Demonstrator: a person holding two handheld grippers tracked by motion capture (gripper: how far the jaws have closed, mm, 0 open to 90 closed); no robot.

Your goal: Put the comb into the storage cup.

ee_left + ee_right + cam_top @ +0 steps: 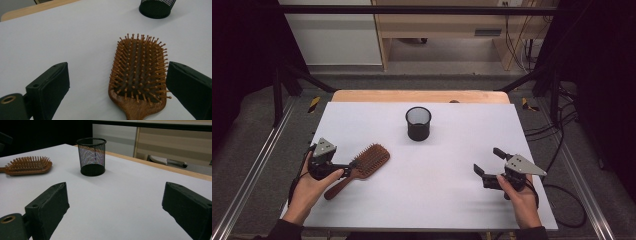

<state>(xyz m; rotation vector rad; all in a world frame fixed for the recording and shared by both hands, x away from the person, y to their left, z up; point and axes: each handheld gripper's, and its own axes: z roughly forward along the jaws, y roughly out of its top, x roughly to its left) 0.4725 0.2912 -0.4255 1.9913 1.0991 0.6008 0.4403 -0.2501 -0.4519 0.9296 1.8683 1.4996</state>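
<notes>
The left gripper (pixel 343 169) stands wide open near the table's (pixel 447 200) left edge, its jaws on either side of the brush (pixel 138 75) without pressing it. The brush lies flat, bristles up, head toward the cup (pixel 418 123), which stands upright near the middle of the far edge. The right gripper (pixel 488 161), also wide open and holding nothing, rests near the right edge.

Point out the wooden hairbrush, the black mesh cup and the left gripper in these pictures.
Wooden hairbrush (pixel 138 72), left gripper view, on its bristle pad.
Black mesh cup (pixel 91 157), right gripper view, on its mesh wall.
Left gripper (pixel 348 167), high view, between its jaw tips.
</notes>
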